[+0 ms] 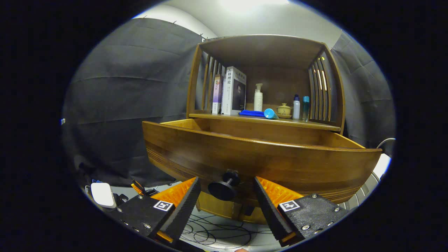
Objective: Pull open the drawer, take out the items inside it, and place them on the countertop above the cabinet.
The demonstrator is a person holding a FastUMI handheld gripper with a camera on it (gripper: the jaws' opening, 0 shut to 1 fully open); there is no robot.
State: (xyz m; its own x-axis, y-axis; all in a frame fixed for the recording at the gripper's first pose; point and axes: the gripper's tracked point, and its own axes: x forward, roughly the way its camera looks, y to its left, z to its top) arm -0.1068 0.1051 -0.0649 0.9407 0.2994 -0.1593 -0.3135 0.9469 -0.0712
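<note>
Nearest the lens, the gripper (227, 196) has its two fingers spread apart, released, with nothing pressed between them. Between the fingers sits the drawer's round dark knob (224, 187), close to both fingers yet touching neither so far as the picture tells. That knob stands out from the curved wooden front of the drawer (245, 159), which is pulled well out from the cabinet (266, 70). From this low angle the drawer front hides whatever lies inside; only the inner side walls and back edge show.

Above the drawer runs the countertop (262, 120), roofed by a slatted wooden hutch. On it, taking the white pump bottle (258, 98) as the marker: two upright books (231, 91) stand to its left against the slats; a folded blue cloth (251, 113) lies just in front of its base, with a light blue cylinder (270, 113) lying on its side just beside the cloth; to the pump bottle's right sits a small lidded tea cup (284, 110), then a white bottle with a dark cap (296, 107) and a teal bottle (306, 108), side by side near the right-hand slats.

Below the drawer and left of the fingers, a white device (103, 195) rests on the floor, and thin dark cables (213, 232) loop across the pale floor beneath the knob.
</note>
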